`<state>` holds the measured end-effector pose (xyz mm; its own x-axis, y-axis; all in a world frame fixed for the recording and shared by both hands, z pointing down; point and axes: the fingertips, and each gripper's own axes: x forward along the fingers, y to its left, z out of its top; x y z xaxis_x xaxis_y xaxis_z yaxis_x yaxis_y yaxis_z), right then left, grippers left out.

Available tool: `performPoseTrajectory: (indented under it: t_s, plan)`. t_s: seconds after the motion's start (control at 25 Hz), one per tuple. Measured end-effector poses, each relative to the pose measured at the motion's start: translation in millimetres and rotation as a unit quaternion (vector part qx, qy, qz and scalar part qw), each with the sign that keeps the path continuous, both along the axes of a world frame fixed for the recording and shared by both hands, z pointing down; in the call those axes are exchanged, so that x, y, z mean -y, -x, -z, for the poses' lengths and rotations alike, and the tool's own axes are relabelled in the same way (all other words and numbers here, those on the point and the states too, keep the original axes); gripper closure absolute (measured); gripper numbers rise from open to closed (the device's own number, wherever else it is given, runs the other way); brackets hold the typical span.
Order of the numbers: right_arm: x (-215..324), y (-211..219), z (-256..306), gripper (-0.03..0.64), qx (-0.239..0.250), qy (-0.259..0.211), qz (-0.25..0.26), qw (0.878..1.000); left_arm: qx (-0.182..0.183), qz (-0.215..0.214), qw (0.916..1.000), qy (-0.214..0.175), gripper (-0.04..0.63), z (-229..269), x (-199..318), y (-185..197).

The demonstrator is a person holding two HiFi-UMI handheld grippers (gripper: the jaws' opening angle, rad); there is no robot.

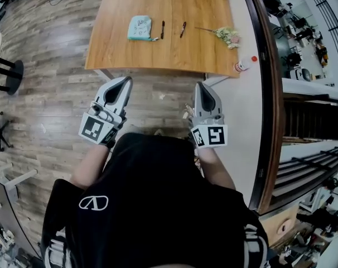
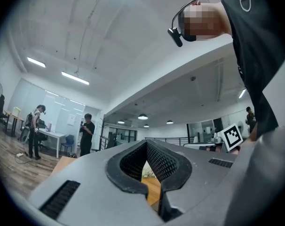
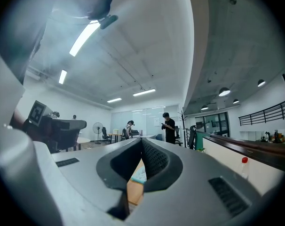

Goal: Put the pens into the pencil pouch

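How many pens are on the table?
2. The left pen lies just right of the blue pouch; the right pen lies nearer the flowers. More could hide inside the pouch.

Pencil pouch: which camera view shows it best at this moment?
The head view: the pencil pouch lies whole on the table, left of the two pens. The right gripper view catches only a light-blue sliver of it, low in the frame. The left gripper view shows none of it.
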<state>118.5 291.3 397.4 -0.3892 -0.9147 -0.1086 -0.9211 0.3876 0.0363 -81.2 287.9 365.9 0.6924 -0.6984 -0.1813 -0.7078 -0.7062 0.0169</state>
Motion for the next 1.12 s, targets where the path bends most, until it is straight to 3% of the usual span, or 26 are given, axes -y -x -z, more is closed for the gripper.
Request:
performPoseTrajectory:
  t_s: [0.36,1.12]
  plan:
    - [58.1,-27.8,-8.1,0.618,0.012,0.001,-0.002,1.0,0.008,0.01,0.9999,0.003,0.592,-7.0,53.3,-17.5]
    - [290.3,28.9,6.2,0.618,-0.009,0.003,-0.068,0.998,0.003,-0.062,0.9981,-0.006,0.592,-2.8,310.9,25.5]
